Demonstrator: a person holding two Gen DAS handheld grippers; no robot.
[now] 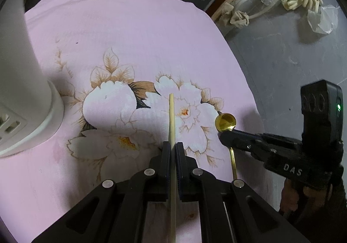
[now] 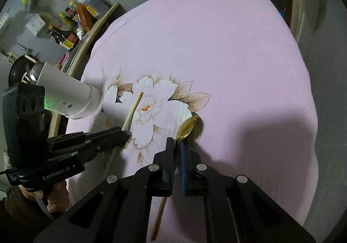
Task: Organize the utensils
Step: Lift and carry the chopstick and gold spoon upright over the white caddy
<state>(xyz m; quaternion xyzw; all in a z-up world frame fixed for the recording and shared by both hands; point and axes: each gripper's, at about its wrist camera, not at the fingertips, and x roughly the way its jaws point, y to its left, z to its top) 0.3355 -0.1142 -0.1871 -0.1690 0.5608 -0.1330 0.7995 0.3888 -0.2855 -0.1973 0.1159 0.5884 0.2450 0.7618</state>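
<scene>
Left claw (image 1: pixel 172 147) clamps one chopstick (image 1: pixel 171 117); right claw (image 2: pixel 177 142) clamps one gold spoon (image 2: pixel 187 128).

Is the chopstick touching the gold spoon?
Apart. The left wrist view shows pink cloth between the chopstick, held by the left hand-held gripper, and the gold spoon.

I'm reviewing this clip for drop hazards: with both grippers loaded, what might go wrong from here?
1. The left gripper pinches the chopstick partway along its length, so the stick may pivot or slip.
2. The right gripper holds the gold spoon just behind its bowl; it could twist loose.
3. The white holder looks tall and narrow; a bump might tip it.
</scene>
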